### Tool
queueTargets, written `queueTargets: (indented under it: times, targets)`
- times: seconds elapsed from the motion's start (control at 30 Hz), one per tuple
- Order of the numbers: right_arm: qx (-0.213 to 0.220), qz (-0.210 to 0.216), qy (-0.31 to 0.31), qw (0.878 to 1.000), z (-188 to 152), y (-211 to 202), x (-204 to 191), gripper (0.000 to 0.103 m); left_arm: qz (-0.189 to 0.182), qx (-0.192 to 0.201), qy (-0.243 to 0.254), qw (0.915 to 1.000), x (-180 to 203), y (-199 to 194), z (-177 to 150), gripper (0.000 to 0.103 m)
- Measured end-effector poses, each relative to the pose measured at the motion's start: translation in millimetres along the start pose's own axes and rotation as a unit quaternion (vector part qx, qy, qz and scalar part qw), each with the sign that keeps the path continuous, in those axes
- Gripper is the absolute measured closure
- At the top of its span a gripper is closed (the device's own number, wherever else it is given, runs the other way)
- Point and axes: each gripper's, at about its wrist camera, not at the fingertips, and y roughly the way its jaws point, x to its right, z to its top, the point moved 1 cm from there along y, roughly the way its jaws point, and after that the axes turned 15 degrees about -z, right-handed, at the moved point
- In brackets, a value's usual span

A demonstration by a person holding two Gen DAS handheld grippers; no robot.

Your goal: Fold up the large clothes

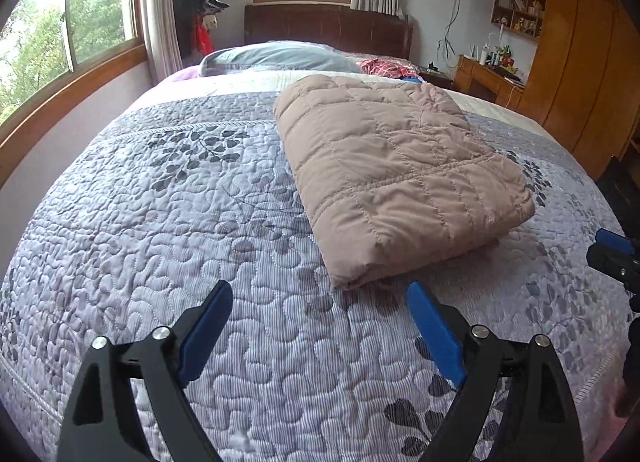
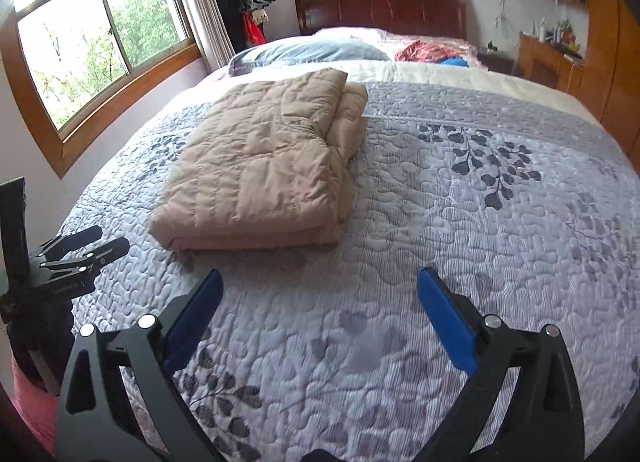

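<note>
A tan quilted padded garment (image 1: 396, 169) lies folded into a thick rectangle on the grey leaf-patterned bedspread (image 1: 180, 221). In the right wrist view the same folded garment (image 2: 264, 169) sits up and to the left of centre. My left gripper (image 1: 320, 294) hovers over the bedspread just short of the bundle's near corner, open, nothing between its blue pads. My right gripper (image 2: 320, 278) is also open and empty, held back from the bundle's near edge. The left gripper (image 2: 84, 242) shows at the left edge of the right wrist view; part of the right gripper (image 1: 616, 254) shows at the right edge of the left wrist view.
A grey pillow (image 1: 276, 57) and red patterned cloth (image 1: 384, 65) lie near the dark wooden headboard (image 1: 328, 25). Windows (image 1: 60, 33) line the left wall; a coat stand (image 1: 200, 9) fills the corner. Wooden wardrobe and desk (image 1: 560, 61) stand right of the bed.
</note>
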Motion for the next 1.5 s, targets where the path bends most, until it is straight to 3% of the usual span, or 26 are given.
queueTargets:
  times: [0.33,0.67,1.5]
  targets:
    - [0.013,-0.004,-0.008,1.000,-23,-50,-18,0.006,0.004,0.038,-0.004,0.9993,15,-60,-23,0.013]
    - [0.021,-0.005,-0.007,1.000,-44,-81,-28,0.006,0.019,0.060,0.023,0.9978,38,-99,-41,0.013]
    - [0.033,0.005,-0.001,0.999,-62,-103,-33,0.006,0.025,0.074,0.040,0.9962,54,-119,-57,0.013]
